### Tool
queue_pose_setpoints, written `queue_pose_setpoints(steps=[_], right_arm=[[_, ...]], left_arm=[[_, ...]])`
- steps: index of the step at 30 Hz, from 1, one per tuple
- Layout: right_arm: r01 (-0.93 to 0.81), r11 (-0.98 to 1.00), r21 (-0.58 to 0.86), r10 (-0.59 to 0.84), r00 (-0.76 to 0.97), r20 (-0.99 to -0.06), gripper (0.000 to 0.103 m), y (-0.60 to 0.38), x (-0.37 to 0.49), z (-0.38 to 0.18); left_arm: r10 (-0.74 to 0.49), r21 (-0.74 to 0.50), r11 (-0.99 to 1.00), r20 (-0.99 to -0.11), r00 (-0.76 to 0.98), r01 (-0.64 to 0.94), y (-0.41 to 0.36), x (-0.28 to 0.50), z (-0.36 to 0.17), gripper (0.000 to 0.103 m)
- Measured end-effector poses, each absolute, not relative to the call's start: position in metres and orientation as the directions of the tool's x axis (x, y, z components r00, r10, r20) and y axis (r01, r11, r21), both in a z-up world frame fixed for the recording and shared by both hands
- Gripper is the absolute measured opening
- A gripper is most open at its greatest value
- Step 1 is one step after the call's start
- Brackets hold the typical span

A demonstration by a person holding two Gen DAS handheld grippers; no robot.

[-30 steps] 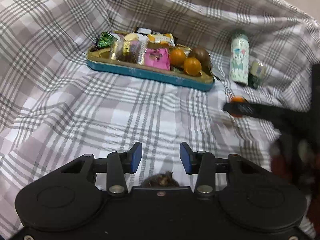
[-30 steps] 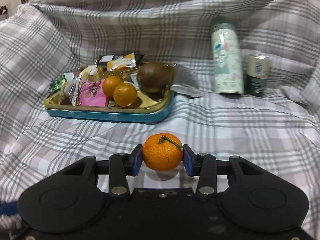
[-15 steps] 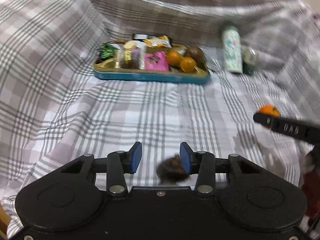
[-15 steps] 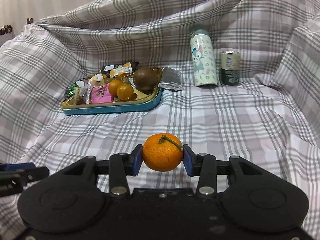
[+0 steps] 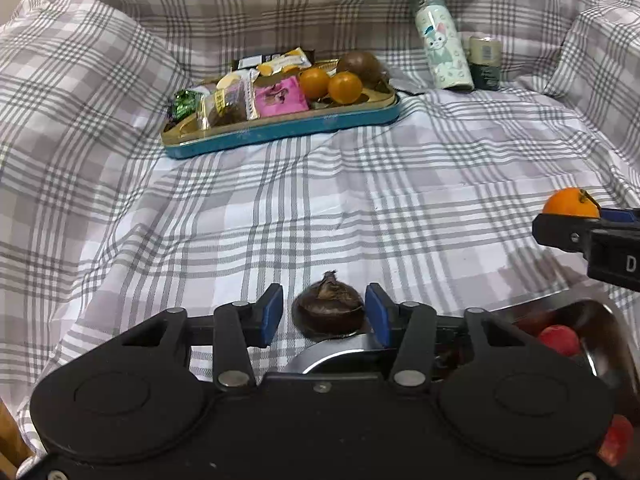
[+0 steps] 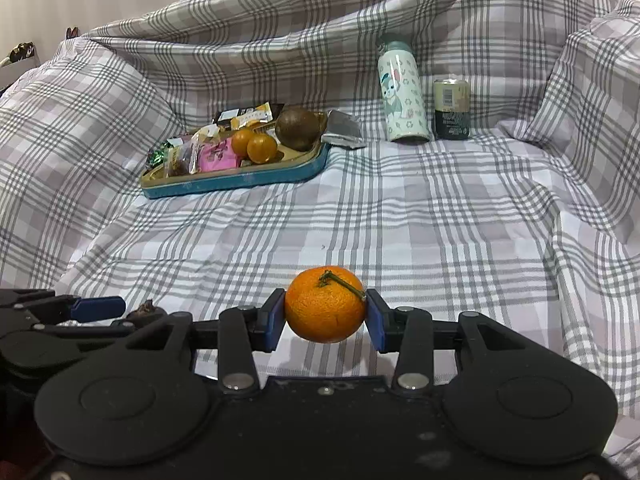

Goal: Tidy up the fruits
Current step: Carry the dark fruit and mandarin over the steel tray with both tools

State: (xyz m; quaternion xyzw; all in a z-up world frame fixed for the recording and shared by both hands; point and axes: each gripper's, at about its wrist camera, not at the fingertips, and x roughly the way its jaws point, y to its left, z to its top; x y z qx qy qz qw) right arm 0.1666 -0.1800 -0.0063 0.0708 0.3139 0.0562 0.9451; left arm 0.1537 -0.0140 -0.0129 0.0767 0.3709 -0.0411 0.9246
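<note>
- On the plaid cloth (image 6: 420,216), far left, a blue-sided tray (image 6: 240,180) holds wrapped snacks (image 6: 212,158), two small oranges (image 6: 262,148) and a round brown fruit (image 6: 298,128); the wrappers overlap, so their labels cannot be read.
- Just right of the tray lies a silver packet (image 6: 344,130), partly tucked behind the tray's corner.
- Further right stand a cartoon-printed bottle (image 6: 404,96) and a small can (image 6: 452,110), close together.
- In the left wrist view, the left gripper (image 5: 326,314) is opening its jaws around a dark brown, pointed fruit (image 5: 328,312); gaps show on both sides, so the pads do not press it. It sits at the rim of a metal bowl (image 5: 600,320), mostly hidden by the gripper body; red fruits (image 5: 558,338) show inside.
- The right gripper (image 6: 326,314) pinches a stemmed mandarin (image 6: 325,304) above the cloth, both blue pads against its skin.
</note>
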Motion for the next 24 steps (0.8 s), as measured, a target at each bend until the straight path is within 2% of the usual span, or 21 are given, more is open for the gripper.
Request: queue_pose_setpoints(steps=[11, 14, 24], right_arm=[[-0.065, 0.984, 0.166, 0.154, 0.779, -0.608, 0.043, -0.177, 0.172, -0.015], [-0.063, 0.984, 0.166, 0.153, 0.776, -0.611, 0.043, -0.176, 0.172, -0.015], [-0.056, 0.983, 0.177, 0.150, 0.801, -0.579, 0.043, -0.178, 0.163, -0.002]], left_arm=[[-0.002, 0.126, 0.984, -0.700, 0.714, 0.127, -0.017, 0.166, -0.023, 0.057], [-0.002, 0.138, 0.981, -0.705, 0.709, 0.140, -0.020, 0.168, -0.025, 0.054], [-0.033, 0.110, 0.984, -0.657, 0.753, 0.138, -0.017, 0.158, -0.002, 0.053]])
